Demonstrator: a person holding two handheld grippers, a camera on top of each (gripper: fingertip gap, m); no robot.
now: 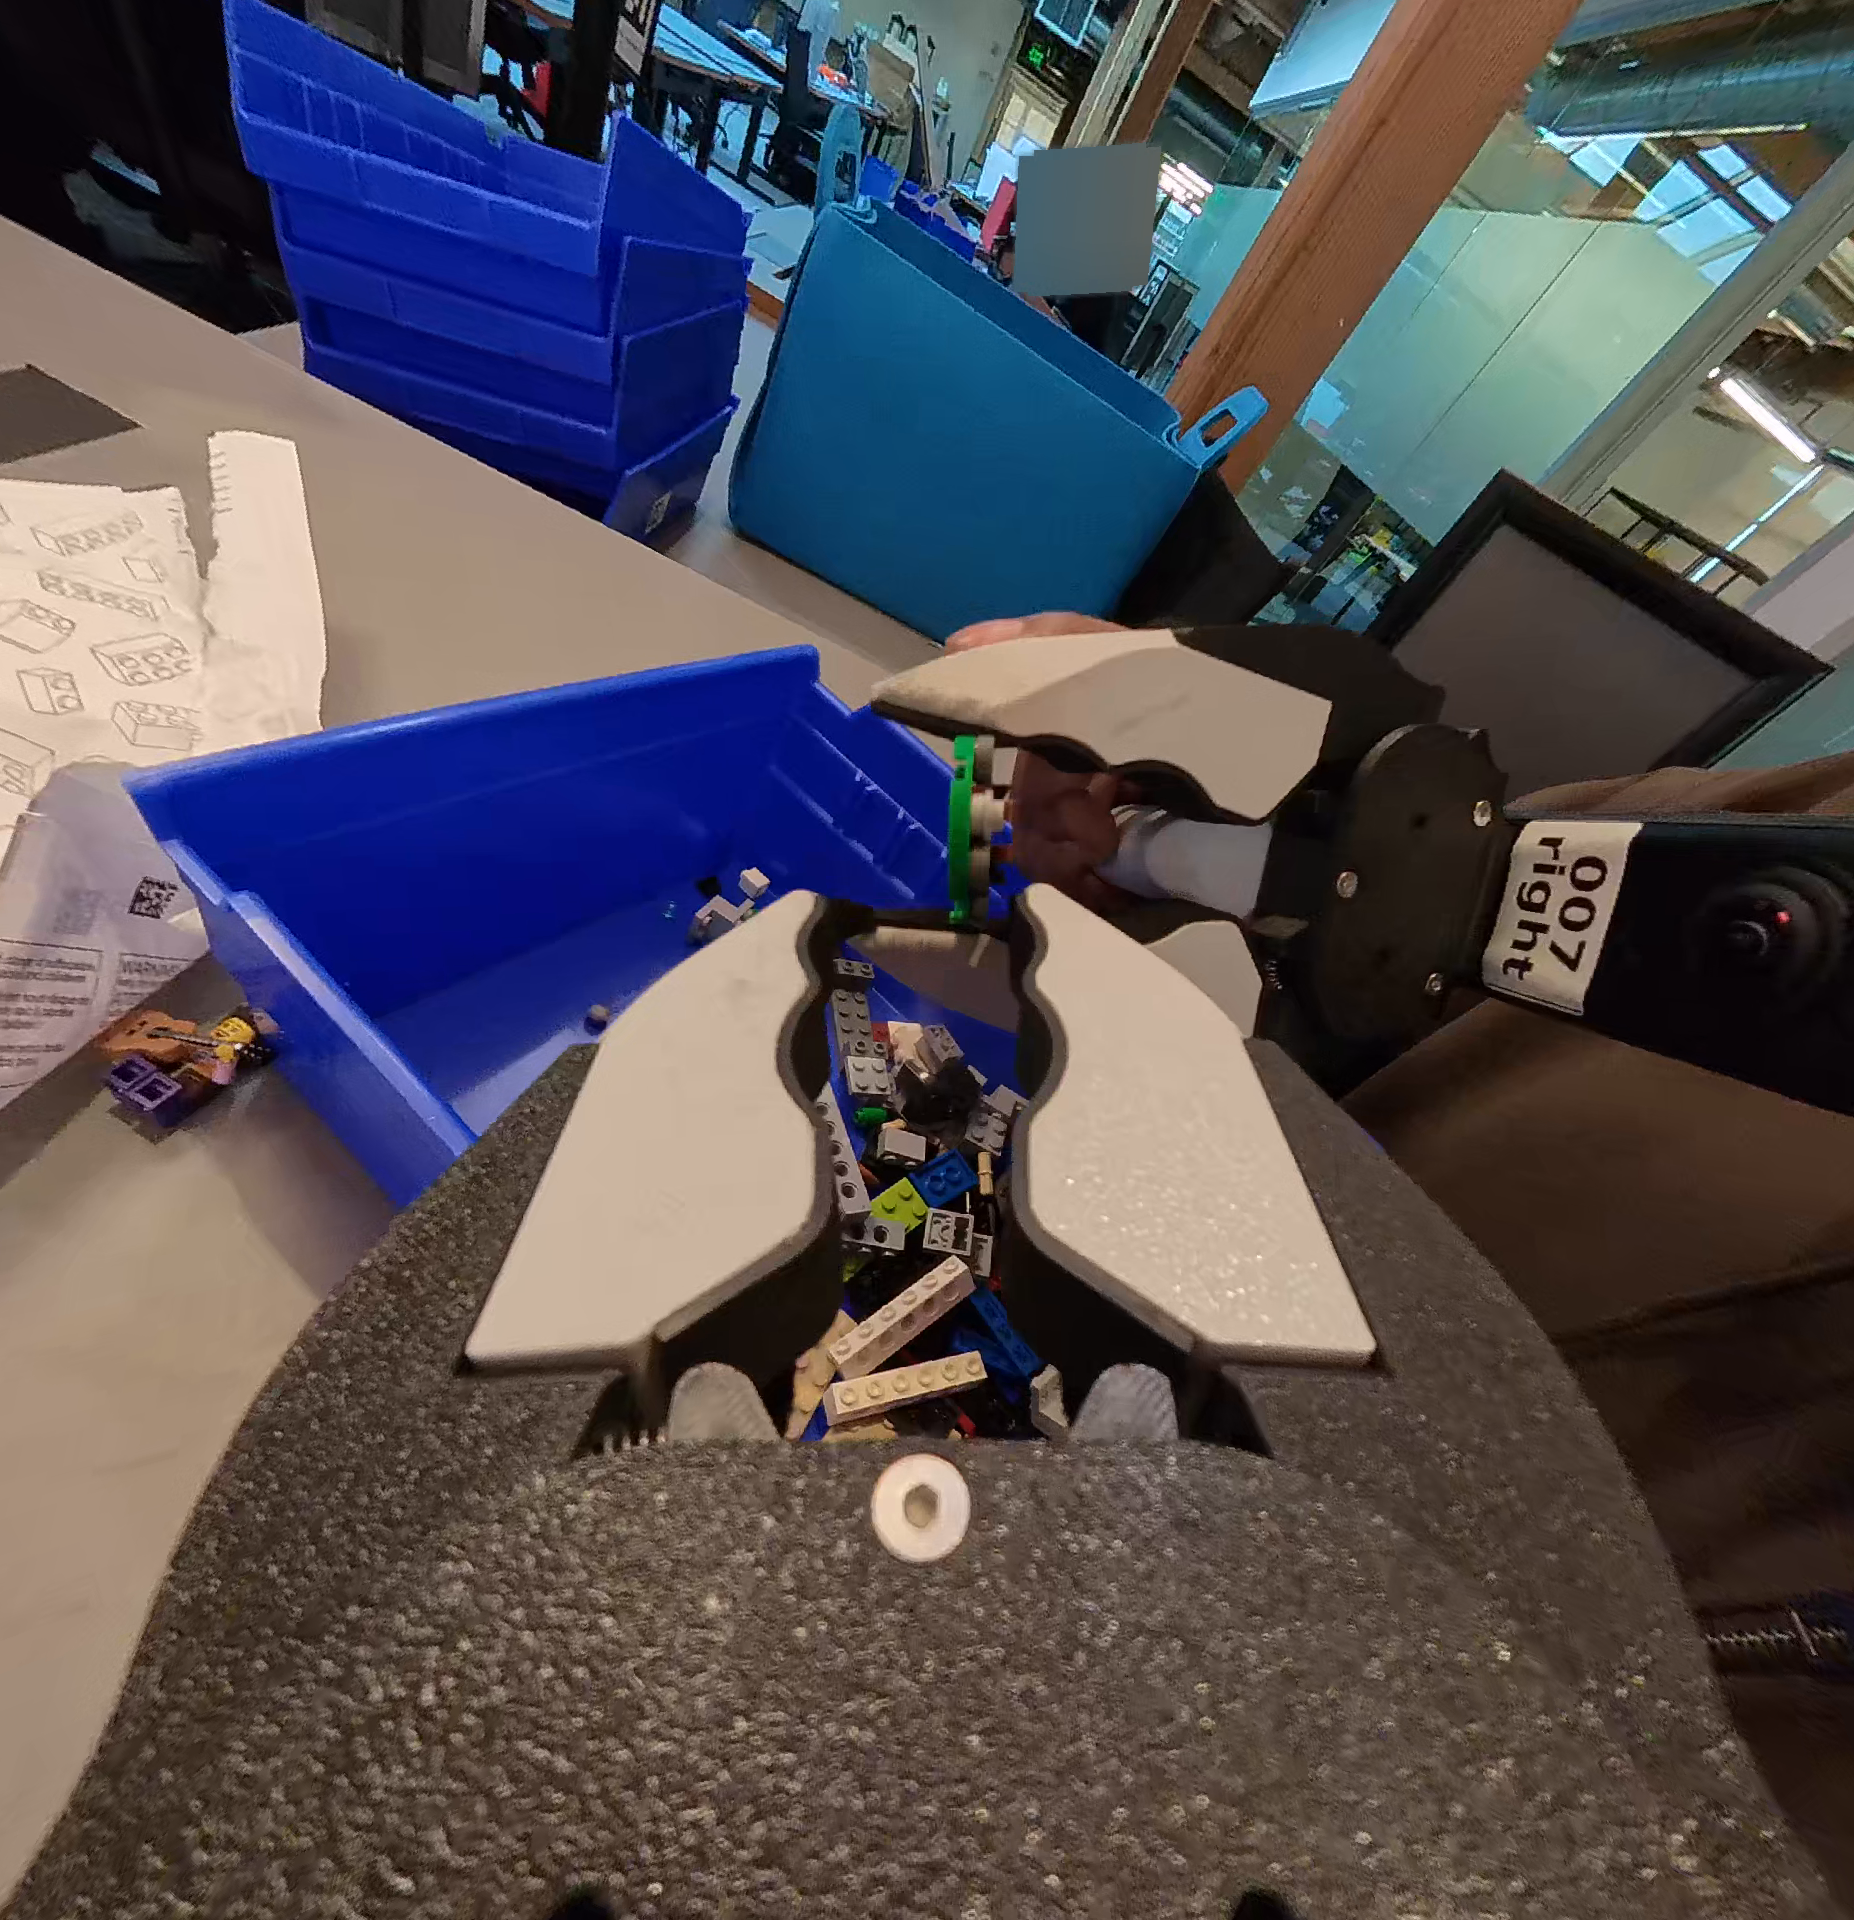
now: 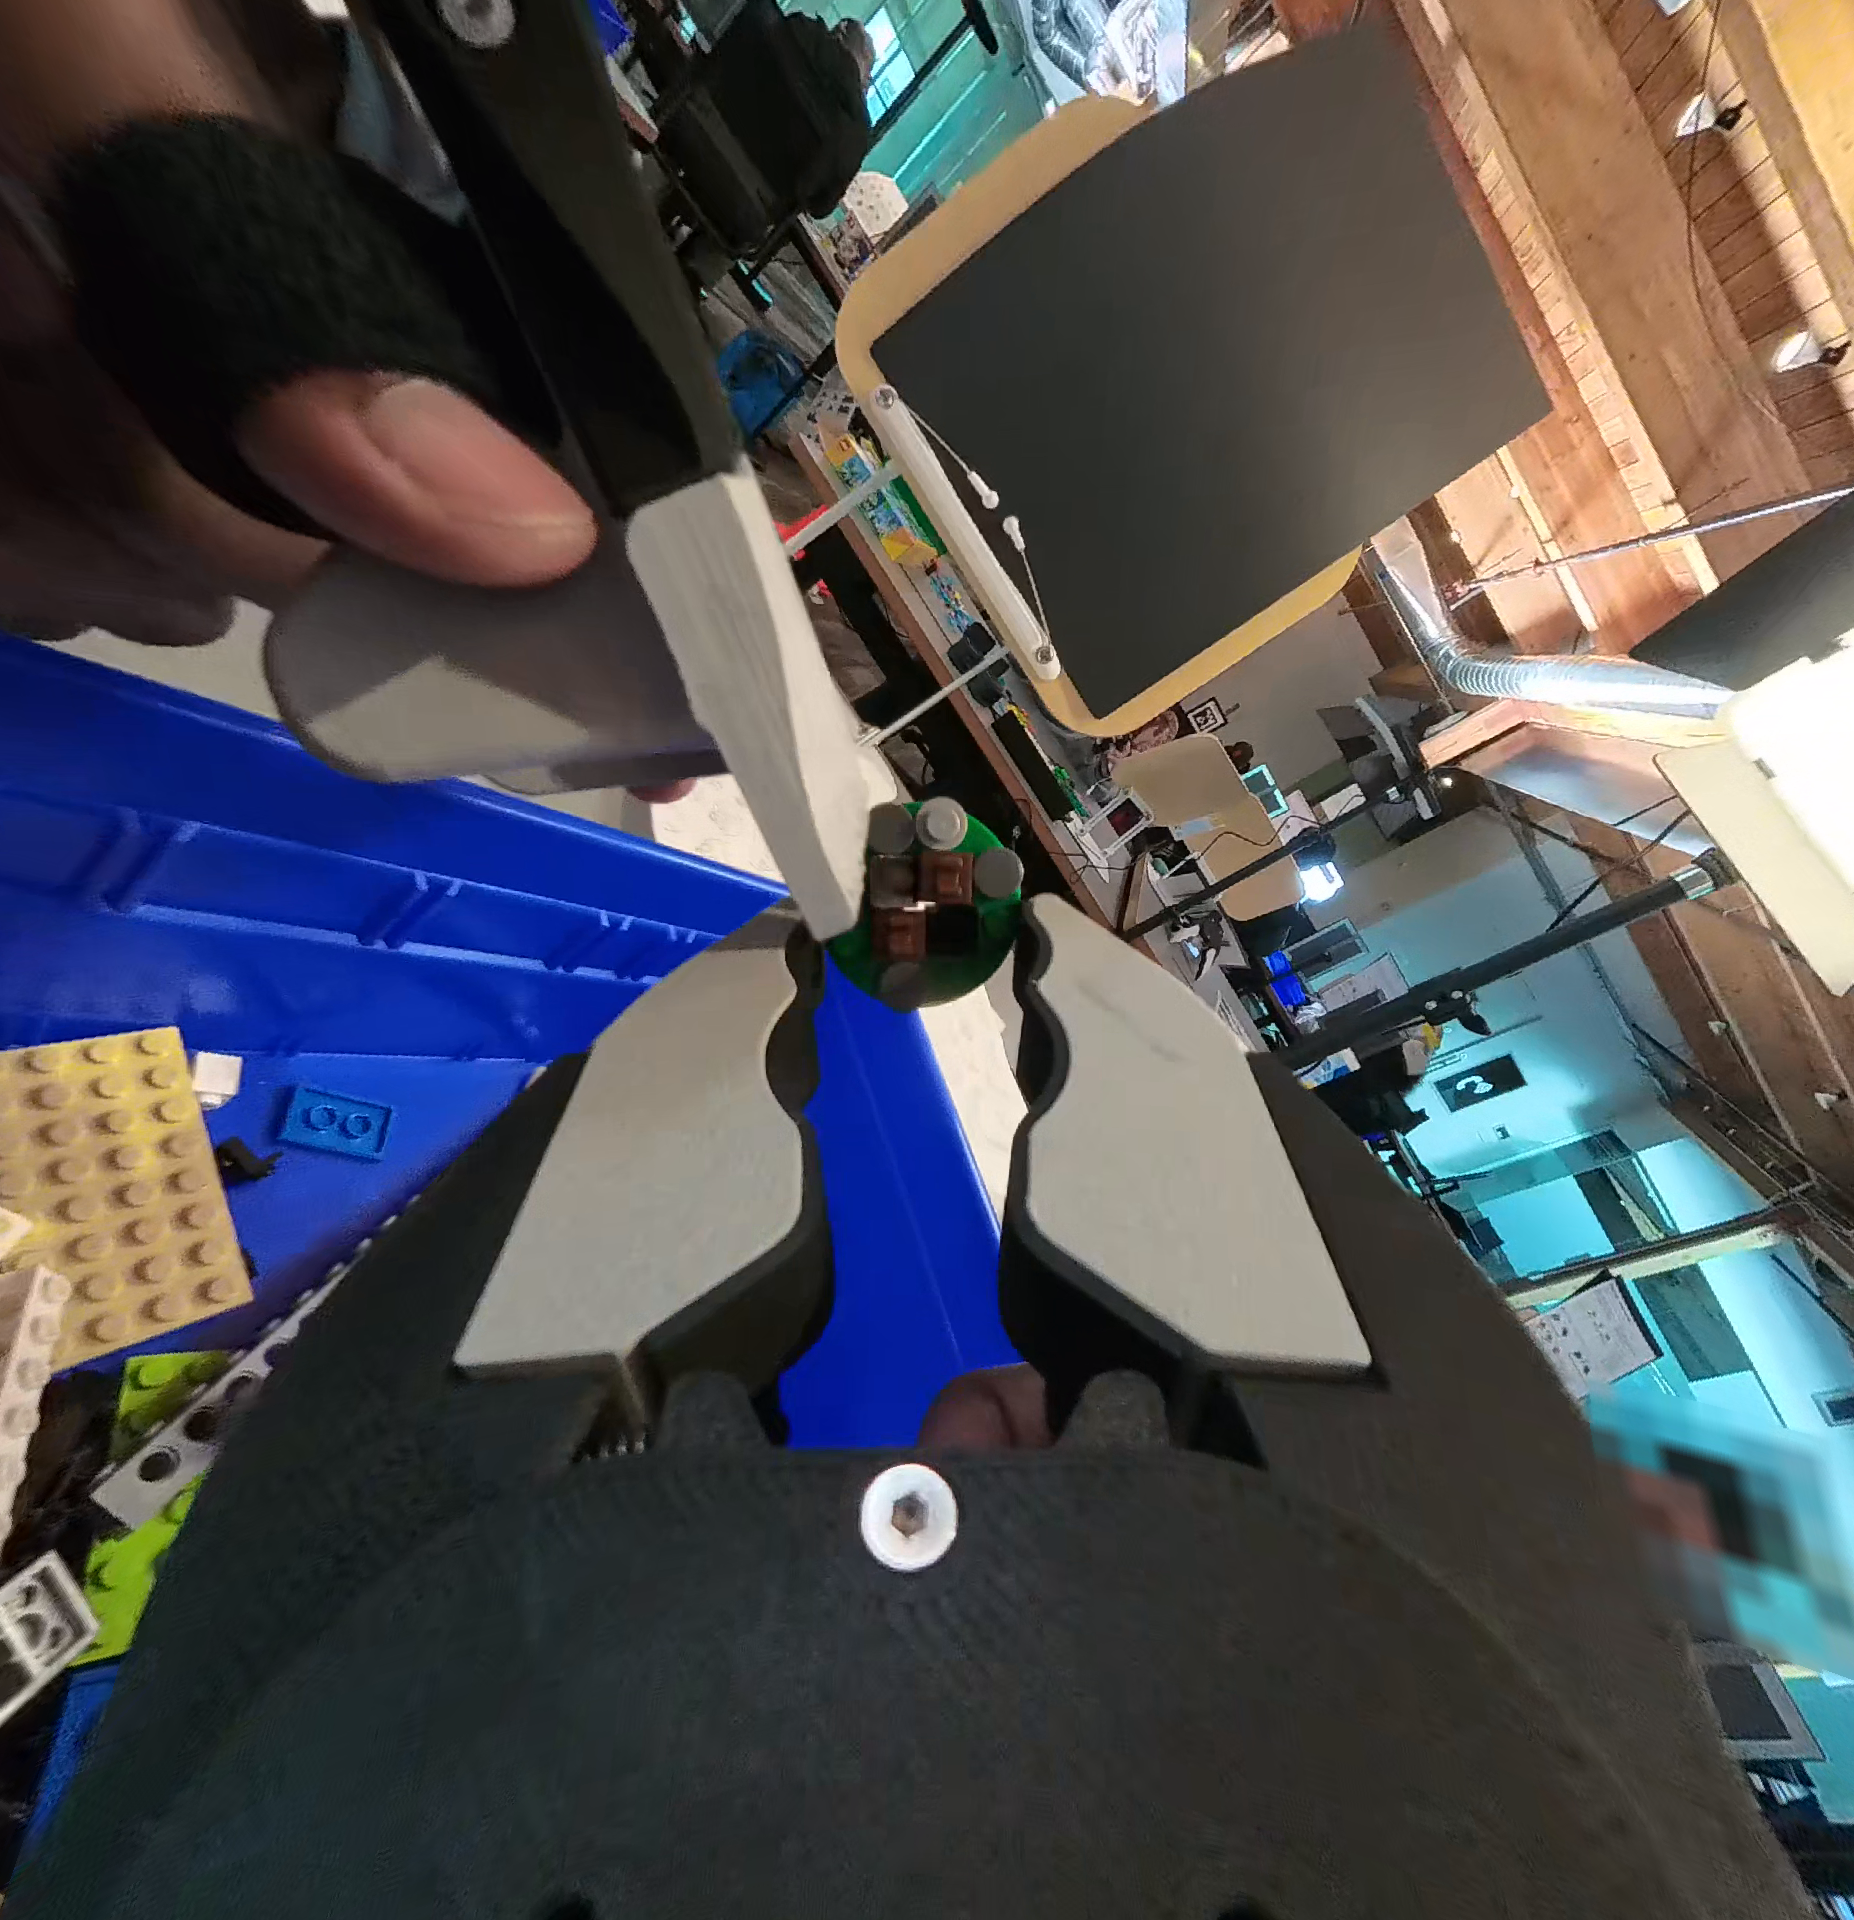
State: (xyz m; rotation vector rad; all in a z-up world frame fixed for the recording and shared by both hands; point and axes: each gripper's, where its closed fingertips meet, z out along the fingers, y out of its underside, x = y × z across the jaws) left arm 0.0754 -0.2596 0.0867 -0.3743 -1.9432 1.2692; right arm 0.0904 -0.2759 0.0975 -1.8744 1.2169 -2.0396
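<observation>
Left wrist view: the left gripper [image 1: 918, 920] hangs over a blue bin [image 1: 507, 831] of loose toy bricks [image 1: 907, 1195], its fingers parted with nothing between them. At 1 o'clock from its tips, the right gripper [image 1: 970, 821] reaches in from 3 o'clock and clamps a round green plate [image 1: 962, 831] edge-on, grey studs on its right face. A small toy figure [image 1: 190, 1049] lies on the table [image 1: 466, 561] at 9 o'clock, beside printed paper [image 1: 92, 644].

Right wrist view: the right gripper [image 2: 923, 930] has the green plate [image 2: 970, 961] between its fingertips, carrying grey pegs and brown pieces. The left gripper's pale finger [image 2: 788, 717] comes down from 11 o'clock and overlaps the plate's left edge; contact is unclear. A tan studded plate [image 2: 102, 1195] lies in the bin [image 2: 383, 914] at 9 o'clock.
</observation>
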